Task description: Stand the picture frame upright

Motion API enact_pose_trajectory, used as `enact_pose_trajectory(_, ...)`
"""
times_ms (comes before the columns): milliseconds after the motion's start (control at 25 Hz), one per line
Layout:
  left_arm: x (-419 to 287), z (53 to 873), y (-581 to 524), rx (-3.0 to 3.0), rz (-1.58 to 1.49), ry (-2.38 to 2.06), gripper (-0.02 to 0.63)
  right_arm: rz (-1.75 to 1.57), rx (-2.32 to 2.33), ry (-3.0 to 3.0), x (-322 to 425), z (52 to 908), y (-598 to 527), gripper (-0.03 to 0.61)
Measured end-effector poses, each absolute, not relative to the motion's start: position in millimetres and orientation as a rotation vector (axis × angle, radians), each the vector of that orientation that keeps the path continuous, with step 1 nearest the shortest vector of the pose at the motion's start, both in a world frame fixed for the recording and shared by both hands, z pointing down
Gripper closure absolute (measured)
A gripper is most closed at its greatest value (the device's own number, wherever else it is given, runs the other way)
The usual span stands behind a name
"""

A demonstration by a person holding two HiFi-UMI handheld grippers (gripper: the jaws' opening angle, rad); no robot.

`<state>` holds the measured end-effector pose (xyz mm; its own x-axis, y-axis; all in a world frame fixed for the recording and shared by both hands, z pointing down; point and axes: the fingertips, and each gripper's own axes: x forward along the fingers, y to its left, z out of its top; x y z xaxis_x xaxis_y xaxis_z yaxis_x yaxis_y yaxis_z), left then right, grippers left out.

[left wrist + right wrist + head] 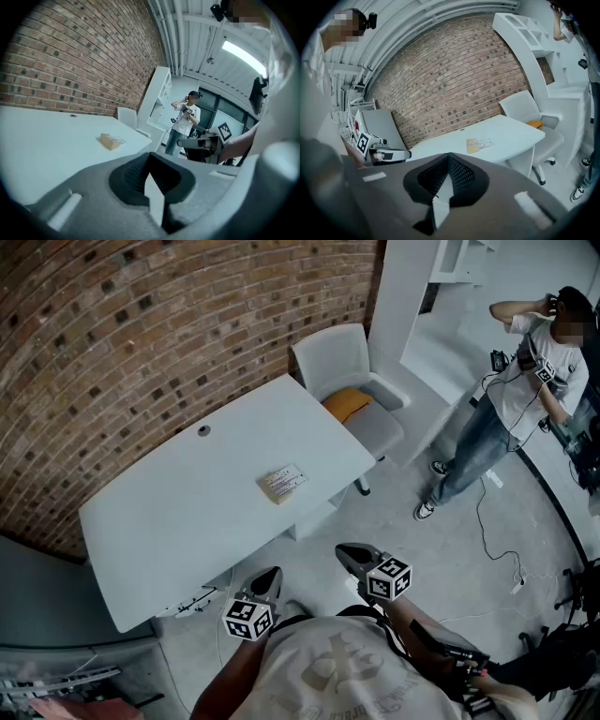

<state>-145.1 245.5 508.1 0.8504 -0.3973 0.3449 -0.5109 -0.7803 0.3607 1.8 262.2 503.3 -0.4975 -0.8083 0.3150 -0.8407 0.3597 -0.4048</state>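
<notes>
The picture frame (282, 483) lies flat on the white table (187, 512), near its right front edge; it is small, tan-edged, with a pale printed face. It also shows in the left gripper view (111, 140) and the right gripper view (478, 145). My left gripper (271, 578) is shut and empty, held off the table's near side, well short of the frame. My right gripper (352, 555) is likewise shut with nothing in it, over the floor to the right of the left one.
A brick wall (141, 324) runs behind the table. A white chair (352, 371) with an orange cushion (347, 405) stands at the table's far right end. A person (511, 399) stands on the floor at the right, with cables (497, 540) nearby. A round grommet (203, 430) sits in the tabletop.
</notes>
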Motion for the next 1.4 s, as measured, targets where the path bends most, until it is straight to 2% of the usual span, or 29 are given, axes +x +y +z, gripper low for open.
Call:
enact_pose_trajectory(680,-155.4,495.0,227.6,2.589,0.293,-0.699,0.611,0.708,1.559,-2.544,-7.0,489.2,252.4,0.572)
enact_pose_trajectory(1400,-164.7,513.7,216.8,2.527,0.283,-0.720,0.611,0.733,1.545,-2.478,-13.2,502.1,230.2,0.571)
